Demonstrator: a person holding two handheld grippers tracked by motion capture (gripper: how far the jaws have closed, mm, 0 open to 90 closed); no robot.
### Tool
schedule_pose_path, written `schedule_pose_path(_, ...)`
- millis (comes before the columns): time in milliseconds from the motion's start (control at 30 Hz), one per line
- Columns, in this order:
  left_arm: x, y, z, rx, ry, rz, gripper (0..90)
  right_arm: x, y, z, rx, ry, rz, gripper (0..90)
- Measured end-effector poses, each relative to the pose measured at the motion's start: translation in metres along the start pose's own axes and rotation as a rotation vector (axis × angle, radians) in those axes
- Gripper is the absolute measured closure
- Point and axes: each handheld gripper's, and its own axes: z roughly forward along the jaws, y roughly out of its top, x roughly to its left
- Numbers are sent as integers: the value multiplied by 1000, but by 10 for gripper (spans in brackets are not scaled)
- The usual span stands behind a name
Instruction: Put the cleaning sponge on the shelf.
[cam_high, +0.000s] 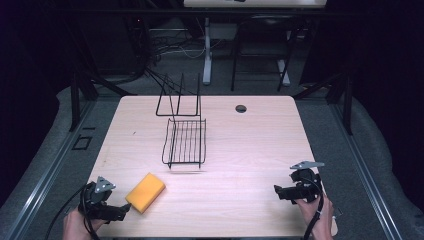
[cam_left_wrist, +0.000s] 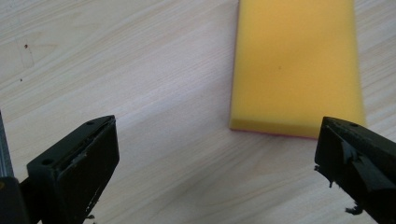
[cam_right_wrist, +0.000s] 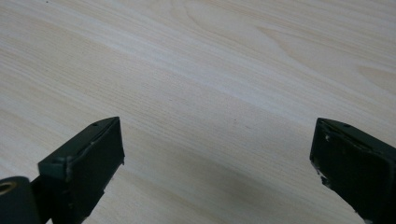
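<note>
Near table's front-left corner: left tool (cam_left_wrist: 217, 154) wide open (empty) beside yellow sponge (cam_left_wrist: 296, 65) | right tool (cam_right_wrist: 217, 163) wide open, empty

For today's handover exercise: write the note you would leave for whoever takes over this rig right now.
Left gripper: open, holding nothing, just short of the yellow sponge, which lies flat at the table's near left.
Right gripper: open, empty, over bare wood at the near right.
Wire rack: mid-table, empty.
Done: nothing gripped yet.
Left: probably close on the sponge; the rack may be its destination.
</note>
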Motion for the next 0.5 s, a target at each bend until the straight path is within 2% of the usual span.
schedule_pose_path(333, -7, 10, -3, 15, -17, 20, 0, 1, -2, 1, 8, 0, -2, 42)
schedule_pose_path(500, -16, 22, 2, 43, -48, 42, 0, 3, -3, 2, 20, 4, -10, 48)
